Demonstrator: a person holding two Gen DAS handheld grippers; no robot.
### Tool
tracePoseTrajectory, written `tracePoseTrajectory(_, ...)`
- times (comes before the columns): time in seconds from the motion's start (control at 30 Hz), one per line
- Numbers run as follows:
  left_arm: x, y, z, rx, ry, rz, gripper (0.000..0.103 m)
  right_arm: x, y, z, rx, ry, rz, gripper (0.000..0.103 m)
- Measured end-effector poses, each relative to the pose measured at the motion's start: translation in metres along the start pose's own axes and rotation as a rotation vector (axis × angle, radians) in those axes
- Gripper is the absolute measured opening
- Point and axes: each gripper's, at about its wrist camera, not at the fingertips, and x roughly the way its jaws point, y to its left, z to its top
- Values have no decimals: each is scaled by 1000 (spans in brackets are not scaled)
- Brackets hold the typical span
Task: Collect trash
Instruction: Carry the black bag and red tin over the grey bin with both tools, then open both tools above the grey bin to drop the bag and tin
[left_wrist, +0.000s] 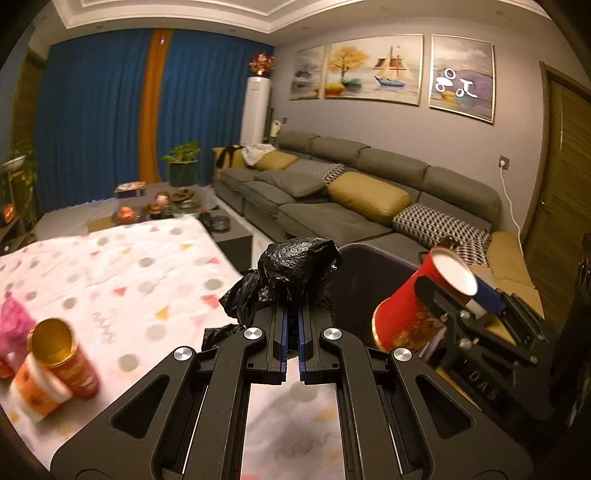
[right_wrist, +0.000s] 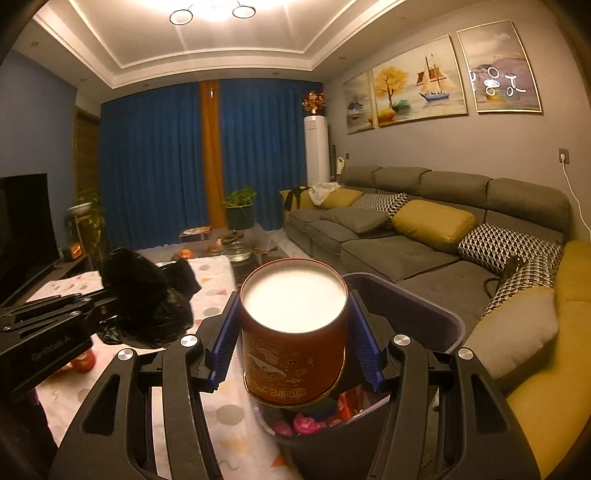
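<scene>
One red cup (right_wrist: 294, 332), base-first over bin (right_wrist: 439, 314).

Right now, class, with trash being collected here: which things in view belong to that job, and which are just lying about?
Part of the job:
- crumpled black plastic bag, in the left gripper
- red cylindrical can, in the right gripper
- dark plastic bin
- orange tube-shaped can on the table

Lying about:
- mustard cushion
- grey sofa
- potted plant
</scene>
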Motion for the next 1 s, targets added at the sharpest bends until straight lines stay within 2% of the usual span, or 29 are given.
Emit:
tracePoseTrajectory(0.17, 22, -13, 3, 26, 12, -28, 3, 10, -7, -3, -2, 7, -14, 56)
tracePoseTrajectory(0.47, 59, -23, 6, 8, 47, -81, 3, 22, -17, -9, 18, 31, -17, 56)
tracePoseTrajectory(1.0, 102, -22, -1, 7, 100, -142, 3, 42, -23, -21, 27, 80, -15, 56)
